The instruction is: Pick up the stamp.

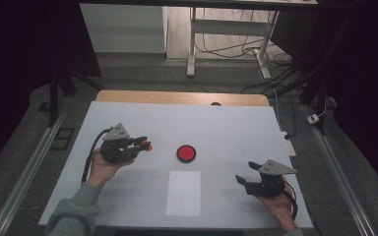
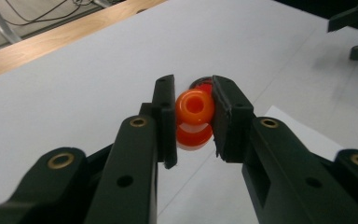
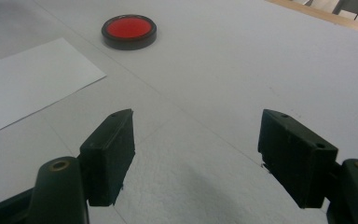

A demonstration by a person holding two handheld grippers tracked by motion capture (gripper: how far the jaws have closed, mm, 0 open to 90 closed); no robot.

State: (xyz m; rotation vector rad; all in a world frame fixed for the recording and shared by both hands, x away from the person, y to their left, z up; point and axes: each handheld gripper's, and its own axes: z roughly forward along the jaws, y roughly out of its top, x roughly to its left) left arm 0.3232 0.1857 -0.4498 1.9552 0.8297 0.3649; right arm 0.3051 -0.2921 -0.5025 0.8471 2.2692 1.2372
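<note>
High view: the red disc [image 1: 186, 153], red-faced with a dark rim, lies flat on the white table [image 1: 236, 123] and serves as reference. The left gripper [image 1: 146, 145] is just left of the disc, apart from it, raised off the table in the person's left hand [image 1: 106, 167]; its jaws are clenched on an orange ring [image 1: 148, 146] at their tips. A white paper sheet [image 1: 183, 192] lies just on the person's side of the disc, not touching it. The right gripper [image 1: 243, 178] is to the right of the disc and nearer the person, well apart from it, carried by the right hand [image 1: 278, 206], jaws spread.

Left gripper view: the two black jaws press on either side of the orange ring [image 2: 195, 106], its hole facing the camera, with a second orange rounded part directly beneath it. The red disc [image 2: 204, 86] shows just beyond the ring, partly hidden. The right gripper's jaw tips appear far off at the upper right.

Right gripper view: the jaws stand wide apart, released, with nothing between them but bare table [image 3: 242, 60]. The red disc [image 3: 129, 28] lies ahead to the upper left; the paper sheet [image 3: 28, 79] lies to its near left
</note>
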